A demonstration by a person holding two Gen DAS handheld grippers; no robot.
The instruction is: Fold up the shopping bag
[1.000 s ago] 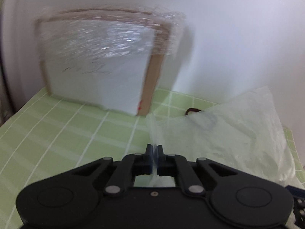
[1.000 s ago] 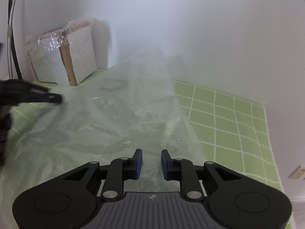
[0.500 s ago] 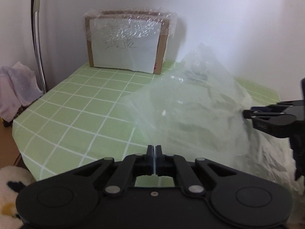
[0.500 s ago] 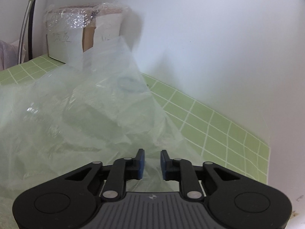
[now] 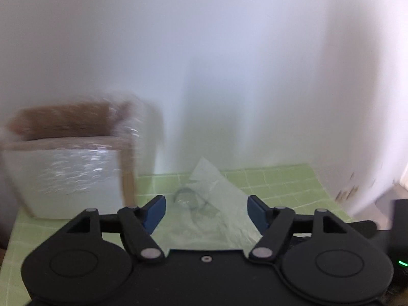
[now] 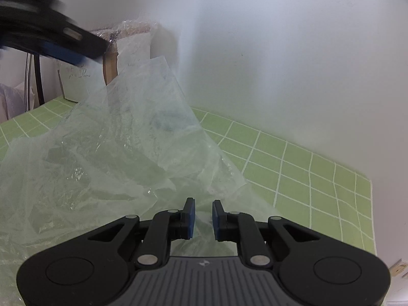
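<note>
Half a second ago my left gripper (image 5: pixel 206 213) was pinched shut on an edge of the plastic; now its blue pads (image 5: pixel 153 213) stand wide apart with nothing between them, and its view has swung up toward the white wall (image 5: pixel 229 63), badly motion-blurred. Ahead of it, between the spread fingers, I see the shopping bag (image 5: pixel 216 204), a thin translucent sheet lying crumpled on the green tiled table (image 5: pixel 280 181), with one corner poking up. Off to the left of that gripper sits a cardboard box wrapped in bubble film (image 5: pixel 68 168), close against the wall. From the right wrist view, my right gripper (image 6: pixel 203 216) has its pads a narrow gap apart, holding nothing that I can make out; the shopping bag (image 6: pixel 122 148) spreads out ahead and to its left, rumpled into a loose peak that rises toward the box (image 6: pixel 119 53), with its near edge running just under the fingertips. Whether the pads touch the plastic I cannot tell. The left gripper (image 6: pixel 63 43) shows as a dark blurred shape high on the left of that view, above the bag. To the right of the right gripper the table (image 6: pixel 318 183) lies bare up to the wall.
</note>
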